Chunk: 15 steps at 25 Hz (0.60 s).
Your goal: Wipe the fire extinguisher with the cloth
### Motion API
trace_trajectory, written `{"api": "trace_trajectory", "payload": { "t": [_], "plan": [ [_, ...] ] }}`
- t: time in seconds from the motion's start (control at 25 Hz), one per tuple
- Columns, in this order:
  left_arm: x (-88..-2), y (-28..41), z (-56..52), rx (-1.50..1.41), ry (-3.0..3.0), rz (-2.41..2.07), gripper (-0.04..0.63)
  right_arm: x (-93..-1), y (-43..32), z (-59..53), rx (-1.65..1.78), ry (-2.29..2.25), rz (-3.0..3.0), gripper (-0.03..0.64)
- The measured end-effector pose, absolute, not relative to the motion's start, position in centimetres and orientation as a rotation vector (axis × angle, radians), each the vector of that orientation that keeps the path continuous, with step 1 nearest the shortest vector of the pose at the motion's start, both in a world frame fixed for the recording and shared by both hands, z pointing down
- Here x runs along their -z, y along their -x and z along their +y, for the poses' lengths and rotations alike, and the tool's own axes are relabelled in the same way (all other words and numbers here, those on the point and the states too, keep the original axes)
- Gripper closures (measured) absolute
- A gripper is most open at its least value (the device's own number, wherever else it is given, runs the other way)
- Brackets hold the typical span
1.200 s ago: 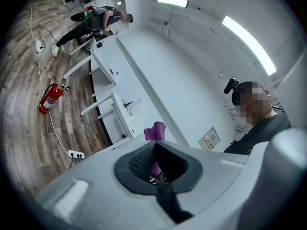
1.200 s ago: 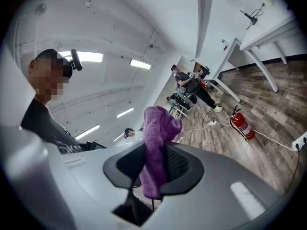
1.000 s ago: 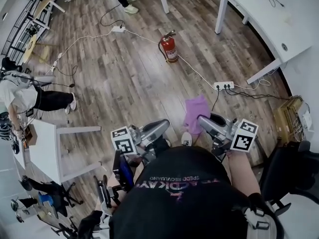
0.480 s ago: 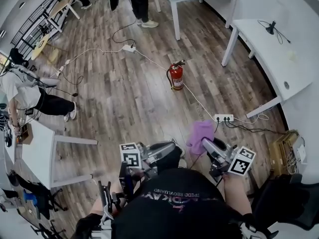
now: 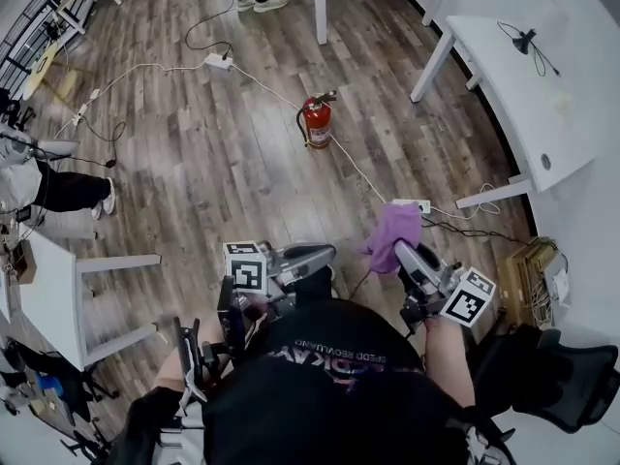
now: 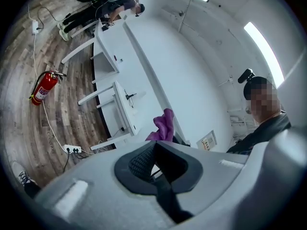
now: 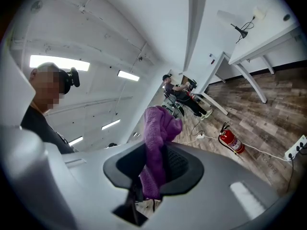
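A red fire extinguisher (image 5: 316,121) stands upright on the wooden floor well ahead of me; it also shows in the left gripper view (image 6: 44,87) and the right gripper view (image 7: 232,141). My right gripper (image 5: 399,248) is shut on a purple cloth (image 5: 391,234), which sticks up from between its jaws (image 7: 156,147). My left gripper (image 5: 325,253) is shut with nothing in it and points level beside the right one. The purple cloth (image 6: 162,126) shows past the left jaws. Both grippers are far short of the extinguisher.
A white cable runs past the extinguisher to a power strip (image 5: 411,205) on the floor. White desks (image 5: 531,95) stand at the right and a small table (image 5: 53,294) at the left. A seated person (image 5: 39,182) is at the far left; another stands at the top.
The view has shifted as I move over the floor. Both grippers have travelled with me; the cloth stays in the right jaws and the left stays shut.
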<state>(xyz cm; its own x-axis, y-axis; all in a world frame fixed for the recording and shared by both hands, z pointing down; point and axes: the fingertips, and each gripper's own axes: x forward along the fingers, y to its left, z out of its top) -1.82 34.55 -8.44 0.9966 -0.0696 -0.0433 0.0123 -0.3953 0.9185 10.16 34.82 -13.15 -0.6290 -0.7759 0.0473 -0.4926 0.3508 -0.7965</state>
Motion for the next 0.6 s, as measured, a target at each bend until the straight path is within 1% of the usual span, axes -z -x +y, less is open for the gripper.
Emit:
{"api": "trace_trajectory", "payload": {
  "t": [0.28, 0.6],
  "plan": [
    [8.4, 0.7, 30.5, 0.059, -1.975, 0.01, 0.598, 13.1, -11.3, 30.9, 1.15, 1.178, 2.239, 0.526],
    [8.2, 0.9, 24.4, 0.093, -1.981, -0.015, 0.598, 13.4, -11.8, 23.2, 1.142, 1.181, 2.234, 0.526]
  ]
}}
